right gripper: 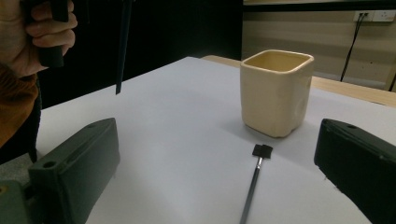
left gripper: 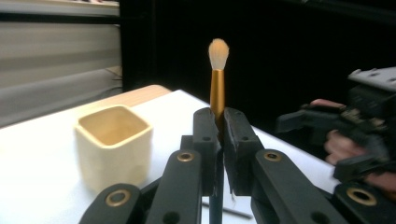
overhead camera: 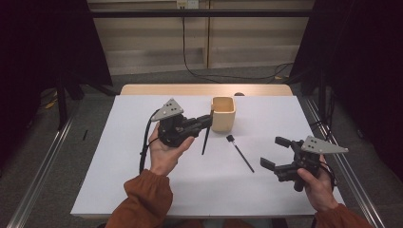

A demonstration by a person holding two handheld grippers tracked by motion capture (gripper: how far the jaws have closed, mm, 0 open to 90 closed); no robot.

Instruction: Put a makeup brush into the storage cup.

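Observation:
My left gripper [overhead camera: 207,121] is lifted above the white table [overhead camera: 142,190], shut on a makeup brush [left gripper: 218,70]. The brush stands upright, with a gold ferrule and a pale bristle tip above the jaws. Its dark handle [overhead camera: 206,140] hangs below them, just left of a cream square cup [overhead camera: 223,114]. A second, thin black brush [overhead camera: 240,153] with a small flat head lies on the table in front of the cup. My right gripper [overhead camera: 272,152] hovers to that brush's right, open and with nothing between its jaws. In the right gripper view the thin brush [right gripper: 254,182] lies between and beyond the spread jaws, before the cup [right gripper: 275,91].
The table's wooden far edge [overhead camera: 204,89] runs behind the cup. Metal rails [overhead camera: 43,166] flank the table on the floor, and black curtains hang on both sides. White surface lies bare at the front and the far left.

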